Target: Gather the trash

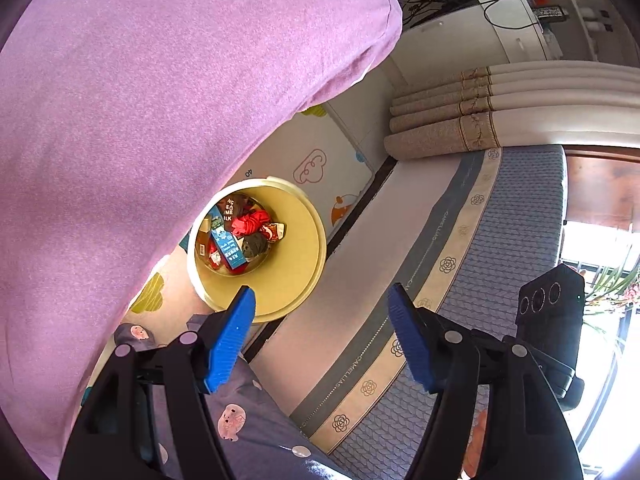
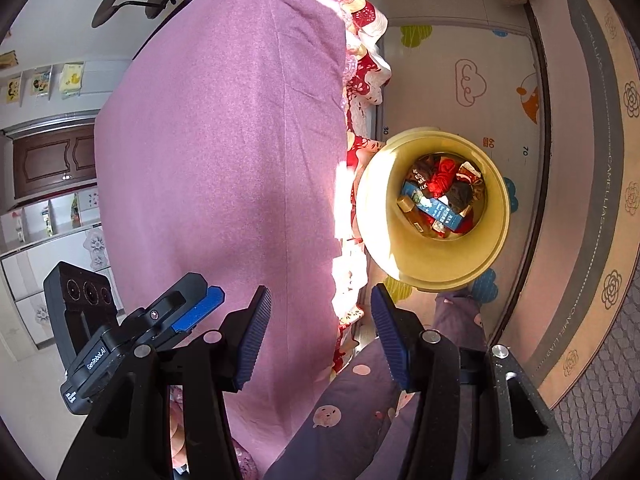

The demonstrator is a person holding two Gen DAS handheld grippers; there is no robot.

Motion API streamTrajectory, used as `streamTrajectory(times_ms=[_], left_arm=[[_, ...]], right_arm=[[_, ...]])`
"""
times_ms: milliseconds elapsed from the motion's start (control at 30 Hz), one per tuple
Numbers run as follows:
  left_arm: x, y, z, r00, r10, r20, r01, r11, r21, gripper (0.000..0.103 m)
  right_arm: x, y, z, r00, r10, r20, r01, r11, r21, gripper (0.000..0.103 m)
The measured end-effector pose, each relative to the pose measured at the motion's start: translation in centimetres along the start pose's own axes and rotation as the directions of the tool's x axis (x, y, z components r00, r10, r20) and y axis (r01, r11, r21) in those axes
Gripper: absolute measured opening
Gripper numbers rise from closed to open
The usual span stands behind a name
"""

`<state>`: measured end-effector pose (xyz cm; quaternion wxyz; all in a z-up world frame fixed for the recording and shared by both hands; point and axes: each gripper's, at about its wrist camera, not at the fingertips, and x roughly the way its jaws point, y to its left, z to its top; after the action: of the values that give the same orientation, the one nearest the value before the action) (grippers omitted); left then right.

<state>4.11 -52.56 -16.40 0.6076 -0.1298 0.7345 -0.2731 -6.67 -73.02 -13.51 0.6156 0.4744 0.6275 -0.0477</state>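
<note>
One yellow bin [image 2: 430,264] stands on the patterned play mat [image 2: 460,80], and it serves as the landmark here. Inside it lies a heap of trash: one long blue carton [image 2: 436,209] lies across the middle, one crumpled red wrapper [image 2: 442,178] lies just behind it, one dark pack with white lettering [image 1: 231,208] sits at the far edge, and one brown bottle [image 2: 407,203] lies against the carton's end. Further scraps fill the bottom, too tangled to count.

Beside the bin, one wide pink bedcover [image 2: 224,152] hangs down, with a red-and-white floral cloth [image 2: 366,80] showing at its edge next to the bin. On the bin's other side runs one mattress [image 1: 516,224] with a flower-printed border. Beyond the bin, a stack of five rolled rugs [image 1: 444,120] lies against the wall.

Nearer than the bin, one leg in purple cartoon-print fabric [image 2: 352,408] is visible.

Two grippers are in view. The left gripper [image 1: 322,338] hovers above the near rim of the bin, its two blue fingers [image 1: 230,340] spread apart with nothing between them. The right gripper [image 2: 320,338] hangs between the bedcover and the bin, its two dark blue fingers [image 2: 252,340] likewise parted and holding nothing. In the right wrist view, the left gripper appears off to the side, away from the bin.
</note>
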Motion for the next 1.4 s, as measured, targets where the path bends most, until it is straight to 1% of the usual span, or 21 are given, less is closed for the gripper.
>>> streamTrajectory(times_ms=[200,400,533,733,833,967,1067,1167,1200,1267,1400], left_arm=[[-4.8,4.5,-0.3,0.997,-0.002,0.075,0.006,0.998,-0.057,0.069],[-10.5,10.5,-1.9,0.985,0.036,0.167,-0.014,0.991,-0.135,0.071],[-14.0,15.0,-3.3,0.974,0.054,0.219,-0.006,0.977,-0.214,0.072],[-18.4,21.7,-6.0,0.957,0.085,0.278,0.009,0.948,-0.32,0.072],[-20.3,24.6,-7.4,0.947,0.105,0.303,0.013,0.932,-0.363,0.072],[-22.6,28.0,-9.3,0.933,0.127,0.337,0.028,0.907,-0.419,0.072],[-24.2,30.0,-10.7,0.922,0.144,0.359,0.034,0.895,-0.445,0.072],[-25.6,31.2,-12.0,0.91,0.17,0.378,0.025,0.887,-0.46,0.072],[-26.0,31.4,-12.4,0.905,0.183,0.384,0.018,0.885,-0.465,0.073],[-26.9,31.7,-13.1,0.895,0.212,0.393,-0.001,0.881,-0.473,0.08],[-28.5,31.8,-14.3,0.87,0.263,0.416,-0.037,0.878,-0.477,0.084]], right_arm=[[2.7,6.0,-1.2,0.998,-0.031,-0.05,0.025,0.994,-0.109,0.052],[7.2,13.0,-3.6,0.99,-0.064,-0.127,0.032,0.97,-0.239,0.052],[10.4,17.6,-5.7,0.981,-0.094,-0.172,0.032,0.943,-0.33,0.052],[14.7,23.4,-9.2,0.964,-0.136,-0.227,0.025,0.9,-0.435,0.052],[16.6,26.2,-11.0,0.954,-0.163,-0.25,0.021,0.872,-0.49,0.052],[18.8,29.2,-13.3,0.945,-0.201,-0.258,0.023,0.828,-0.561,0.052],[20.0,31.1,-14.9,0.941,-0.223,-0.255,0.025,0.797,-0.604,0.052],[21.0,32.7,-16.5,0.938,-0.242,-0.246,0.03,0.767,-0.641,0.052],[21.2,33.1,-17.0,0.94,-0.246,-0.238,0.033,0.757,-0.653,0.052],[21.3,33.9,-17.7,0.944,-0.256,-0.21,0.045,0.728,-0.684,0.052],[21.0,35.6,-19.3,0.953,-0.271,-0.132,0.079,0.648,-0.758,0.052]])
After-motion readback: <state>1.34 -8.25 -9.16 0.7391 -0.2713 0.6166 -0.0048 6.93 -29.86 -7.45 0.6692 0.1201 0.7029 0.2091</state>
